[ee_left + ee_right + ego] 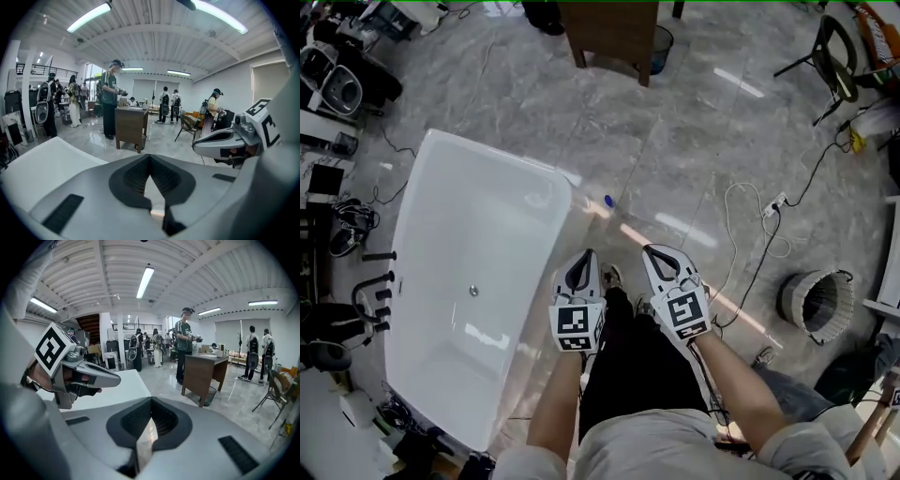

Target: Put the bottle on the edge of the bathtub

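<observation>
Over on the left, dark gear and cables are piled along the wall, and black tap fittings (380, 281) stand just beside the white bathtub (497, 155), whose basin is bare down to the drain. Moving right, the left claw (585, 258) hangs just off the tub's near right side at the end of a bare forearm. In the left gripper view that claw (150, 157) is clenched, tips meeting, with nothing caught between them. Up beyond it there's the bottle (607, 200), a tiny thing with a blue cap, just beside the tub's far right corner. It looks to be down on the grey floor (703, 122) rather than up on the rim, though it's too small to be sure, and it's well apart from both claws. Next, the right claw (654, 253) sits side by side with the left. Its own view shows the claw (151, 401) clenched too, empty. At the top of the head view stands a brown wooden bench (614, 33). Further right a white cable and power strip (773, 204) trail over the tiles, then a wicker basket (816, 302), and a folding chair (834, 56) in the far corner
</observation>
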Demonstrator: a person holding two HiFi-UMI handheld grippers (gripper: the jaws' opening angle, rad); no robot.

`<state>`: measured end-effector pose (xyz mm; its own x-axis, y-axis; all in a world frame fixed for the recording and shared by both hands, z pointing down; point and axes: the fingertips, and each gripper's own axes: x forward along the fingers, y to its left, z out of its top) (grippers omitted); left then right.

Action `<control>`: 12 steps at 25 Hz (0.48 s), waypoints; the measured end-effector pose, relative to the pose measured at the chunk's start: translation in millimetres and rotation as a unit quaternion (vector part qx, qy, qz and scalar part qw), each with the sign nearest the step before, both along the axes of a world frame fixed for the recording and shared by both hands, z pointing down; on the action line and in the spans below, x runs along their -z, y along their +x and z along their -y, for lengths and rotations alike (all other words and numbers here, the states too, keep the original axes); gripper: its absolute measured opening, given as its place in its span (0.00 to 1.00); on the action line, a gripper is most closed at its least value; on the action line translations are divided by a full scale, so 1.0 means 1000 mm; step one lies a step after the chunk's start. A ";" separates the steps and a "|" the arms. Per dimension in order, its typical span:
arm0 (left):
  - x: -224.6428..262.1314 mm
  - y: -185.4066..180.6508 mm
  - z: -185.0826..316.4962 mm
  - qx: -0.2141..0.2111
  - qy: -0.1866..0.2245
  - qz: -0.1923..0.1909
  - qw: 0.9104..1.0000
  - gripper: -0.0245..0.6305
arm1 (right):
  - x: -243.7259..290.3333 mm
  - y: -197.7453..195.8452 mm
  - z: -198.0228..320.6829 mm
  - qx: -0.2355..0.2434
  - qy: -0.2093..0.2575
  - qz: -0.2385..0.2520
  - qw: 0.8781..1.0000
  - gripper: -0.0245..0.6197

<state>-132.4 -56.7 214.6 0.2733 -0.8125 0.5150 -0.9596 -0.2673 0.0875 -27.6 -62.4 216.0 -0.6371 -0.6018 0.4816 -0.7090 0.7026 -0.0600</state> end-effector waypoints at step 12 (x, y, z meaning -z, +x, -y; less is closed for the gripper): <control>0.143 -0.027 -0.066 0.050 0.076 0.002 0.996 0.05 | 0.136 -0.015 -0.045 -0.008 0.077 0.021 0.997 0.05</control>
